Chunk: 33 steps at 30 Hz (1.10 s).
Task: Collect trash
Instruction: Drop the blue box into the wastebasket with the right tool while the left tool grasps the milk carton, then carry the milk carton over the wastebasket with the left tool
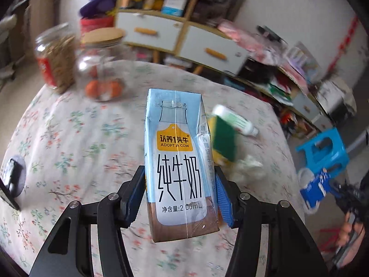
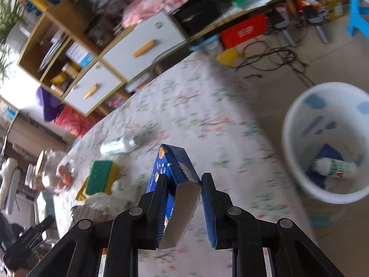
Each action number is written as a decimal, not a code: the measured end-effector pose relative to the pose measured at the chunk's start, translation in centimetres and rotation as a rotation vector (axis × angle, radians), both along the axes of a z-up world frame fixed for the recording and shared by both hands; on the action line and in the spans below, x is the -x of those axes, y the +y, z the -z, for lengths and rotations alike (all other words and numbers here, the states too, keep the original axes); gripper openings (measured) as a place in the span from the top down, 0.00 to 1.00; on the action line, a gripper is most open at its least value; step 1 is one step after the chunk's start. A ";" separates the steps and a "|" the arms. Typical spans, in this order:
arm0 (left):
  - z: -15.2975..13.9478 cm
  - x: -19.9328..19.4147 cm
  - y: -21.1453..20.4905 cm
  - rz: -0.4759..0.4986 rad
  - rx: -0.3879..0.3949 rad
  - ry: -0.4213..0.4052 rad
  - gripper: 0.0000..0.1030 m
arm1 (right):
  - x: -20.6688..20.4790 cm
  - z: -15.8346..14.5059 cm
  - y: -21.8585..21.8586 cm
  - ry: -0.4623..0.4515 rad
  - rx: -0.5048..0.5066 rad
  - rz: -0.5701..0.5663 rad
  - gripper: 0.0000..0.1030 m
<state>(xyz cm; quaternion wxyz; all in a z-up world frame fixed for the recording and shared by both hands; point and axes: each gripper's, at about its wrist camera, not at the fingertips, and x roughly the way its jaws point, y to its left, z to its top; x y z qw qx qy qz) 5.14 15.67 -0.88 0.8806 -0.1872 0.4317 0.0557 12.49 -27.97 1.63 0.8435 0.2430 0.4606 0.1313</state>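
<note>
The bin (image 2: 327, 143) is the landmark: it is sitting on the floor just off the table (image 2: 207, 115) edge, ahead and to the right of the right gripper (image 2: 184, 184), w/ a blue carton and a white bottle already lying inside. The right gripper is carrying a blue box (image 2: 171, 175); its fingers are straddling the box, the left pad pressing it, a thin gap showing at the right pad, so the grip looks loose. The box's long axis is running fwd along the fingers. The right hand is nearer the bin, w/ open floor in between. The left gripper (image 1: 180, 184) is pinching a milk carton (image 1: 178, 157) upright, over the table, farther from the bin. A sponge (image 2: 101, 175), tissue (image 2: 108, 198) and bottle (image 2: 120, 144) are lying on the table, far side from the bin.
</note>
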 end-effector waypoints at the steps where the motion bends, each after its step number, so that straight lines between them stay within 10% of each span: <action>1: -0.1 -0.3 -1.1 0.025 -0.003 -0.002 0.43 | 0.2 0.0 -0.8 -0.002 0.000 0.016 0.75; 15: -0.2 -2.7 -16.8 0.343 -0.057 0.023 0.42 | 1.4 1.9 -14.8 0.006 0.114 0.353 0.74; 33: 2.1 -7.9 -31.8 0.615 -0.052 0.064 0.42 | 2.8 2.3 -18.2 0.058 0.178 0.377 0.47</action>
